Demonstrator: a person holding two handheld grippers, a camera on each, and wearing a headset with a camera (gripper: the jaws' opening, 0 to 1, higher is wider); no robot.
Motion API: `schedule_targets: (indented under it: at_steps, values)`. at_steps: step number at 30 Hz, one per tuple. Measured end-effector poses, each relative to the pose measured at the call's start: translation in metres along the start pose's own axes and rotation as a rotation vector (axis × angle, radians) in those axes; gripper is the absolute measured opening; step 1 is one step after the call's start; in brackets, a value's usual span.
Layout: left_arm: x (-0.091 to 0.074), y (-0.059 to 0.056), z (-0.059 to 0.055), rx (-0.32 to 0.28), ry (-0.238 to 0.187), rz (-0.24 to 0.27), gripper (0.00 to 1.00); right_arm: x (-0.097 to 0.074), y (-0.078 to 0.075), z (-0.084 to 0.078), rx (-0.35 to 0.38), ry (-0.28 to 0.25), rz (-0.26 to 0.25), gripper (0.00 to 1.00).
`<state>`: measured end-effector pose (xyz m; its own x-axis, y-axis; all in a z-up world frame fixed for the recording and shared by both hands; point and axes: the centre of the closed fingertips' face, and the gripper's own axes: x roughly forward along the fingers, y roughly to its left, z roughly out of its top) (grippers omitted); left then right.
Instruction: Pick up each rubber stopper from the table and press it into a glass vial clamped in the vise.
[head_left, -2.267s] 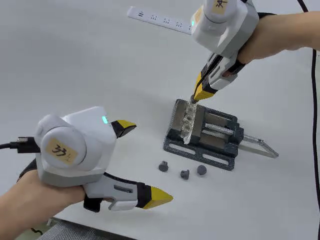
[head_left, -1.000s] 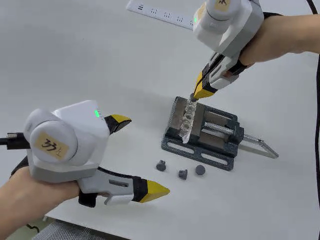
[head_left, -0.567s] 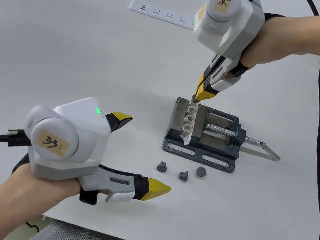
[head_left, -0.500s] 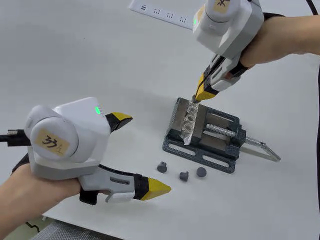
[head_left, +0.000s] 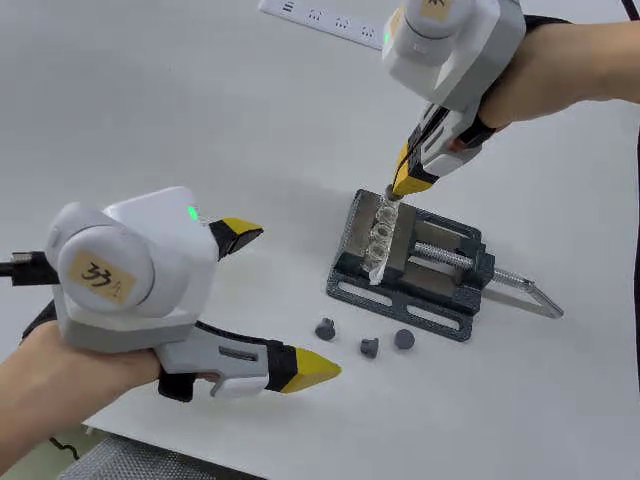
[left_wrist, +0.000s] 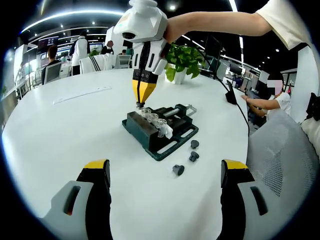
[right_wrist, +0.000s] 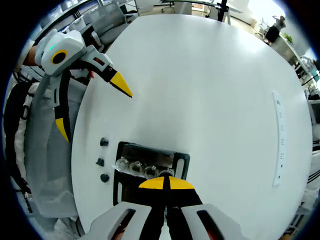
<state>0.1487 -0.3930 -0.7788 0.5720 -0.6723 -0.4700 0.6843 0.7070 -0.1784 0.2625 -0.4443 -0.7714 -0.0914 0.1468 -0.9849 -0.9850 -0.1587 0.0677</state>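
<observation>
A dark vise (head_left: 440, 285) clamps a row of clear glass vials (head_left: 380, 238) on the white table. My right gripper (head_left: 400, 186) points down at the far vial, shut on a dark grey stopper (head_left: 391, 197) at that vial's mouth. In the right gripper view its shut jaws (right_wrist: 167, 182) cover that vial, beside the other vials (right_wrist: 136, 167). Three loose stoppers (head_left: 325, 328) (head_left: 369, 347) (head_left: 404, 339) lie in front of the vise. My left gripper (head_left: 280, 300) hovers open to the left, holding nothing. In the left gripper view it (left_wrist: 165, 165) faces the vise (left_wrist: 162, 135) and the stoppers (left_wrist: 193, 156).
A white power strip (head_left: 320, 18) lies at the table's far edge. The table's near edge (head_left: 150, 440) runs just below my left gripper. A cable (head_left: 632, 200) hangs at the right. A potted plant (left_wrist: 185, 60) and a mesh chair (left_wrist: 280, 165) stand beyond the table.
Hardly anything differs. My right gripper stays at the far vial with the stopper in its jaws, and the left gripper has drifted only slightly as the head view shifted.
</observation>
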Motion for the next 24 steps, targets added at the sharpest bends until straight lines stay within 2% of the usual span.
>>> schedule_targets:
  at_steps: [2,6,9,11,14,16,21,22,24]
  values:
    - [-0.0004,0.0005,-0.0006,0.001,0.003,0.002,0.91,-0.001,0.0023,-0.0009,-0.008,0.004,-0.002,0.0]
    - [-0.0006,0.0002,0.0001,-0.001,0.001,0.004,0.91,-0.0014,0.0009,-0.0016,0.026,-0.012,0.005,0.0]
    - [-0.0004,0.0003,-0.0006,-0.004,0.004,0.005,0.91,-0.0008,0.0021,-0.0008,-0.011,0.016,-0.006,0.0]
    - [-0.0003,0.0001,0.0001,-0.003,0.003,0.004,0.91,-0.0004,0.0006,-0.0011,0.006,0.025,-0.001,0.0]
    - [-0.0016,0.0019,0.0018,-0.001,-0.005,0.01,0.9,-0.0007,0.0016,-0.0029,0.023,0.009,0.011,0.0]
    - [-0.0022,0.0026,0.0013,-0.005,-0.005,0.013,0.9,-0.0008,-0.0029,-0.0044,0.023,-0.002,0.009,0.0]
    - [-0.0036,0.0006,0.002,0.008,-0.001,0.009,0.9,-0.0017,-0.0002,-0.0025,0.016,-0.011,0.002,0.0]
    - [-0.0045,-0.0003,0.0033,0.011,-0.001,0.007,0.9,-0.0014,-0.0016,-0.002,0.051,-0.011,0.0,0.0]
    - [-0.0051,0.0,0.0047,0.011,-0.006,0.009,0.9,-0.0018,-0.001,-0.0014,0.003,0.007,-0.015,0.0]
